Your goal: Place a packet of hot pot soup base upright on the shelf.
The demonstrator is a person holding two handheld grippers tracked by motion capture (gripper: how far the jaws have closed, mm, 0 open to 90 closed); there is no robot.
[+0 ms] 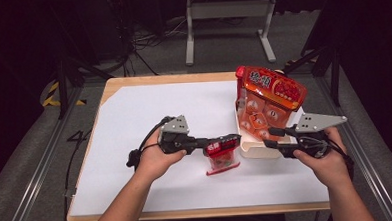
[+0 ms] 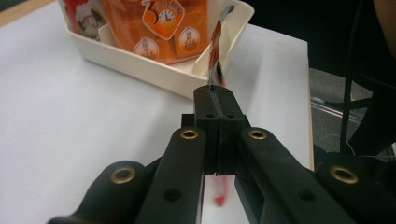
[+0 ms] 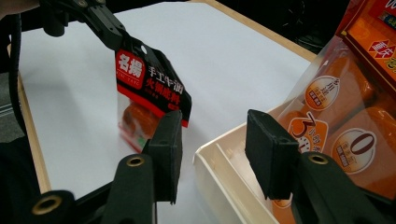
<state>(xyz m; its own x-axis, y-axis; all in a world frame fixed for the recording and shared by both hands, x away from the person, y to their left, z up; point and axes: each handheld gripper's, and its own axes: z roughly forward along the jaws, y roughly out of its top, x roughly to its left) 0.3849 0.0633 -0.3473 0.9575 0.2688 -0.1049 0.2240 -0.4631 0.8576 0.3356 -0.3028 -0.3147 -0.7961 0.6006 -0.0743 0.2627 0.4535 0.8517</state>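
Observation:
A small red-and-black snack packet (image 1: 222, 157) hangs upright over the white sheet, just left of the white tray (image 1: 256, 152). My left gripper (image 1: 229, 140) is shut on the packet's top edge; in the left gripper view that thin edge (image 2: 215, 51) sticks out past the closed jaws (image 2: 215, 100). A large orange bag (image 1: 268, 100) stands in the tray. My right gripper (image 1: 269, 138) is open at the tray's front right corner, and its jaws (image 3: 212, 135) straddle the tray wall (image 3: 224, 179) with nothing gripped. The packet (image 3: 144, 93) hangs beyond them from the left gripper (image 3: 116, 39).
A white sheet (image 1: 149, 117) covers most of the wooden table (image 1: 117, 83). The orange bag (image 2: 154, 23) leans inside the tray (image 2: 140, 65). Beyond the table stand a grey metal frame (image 1: 228, 24) and floor cables.

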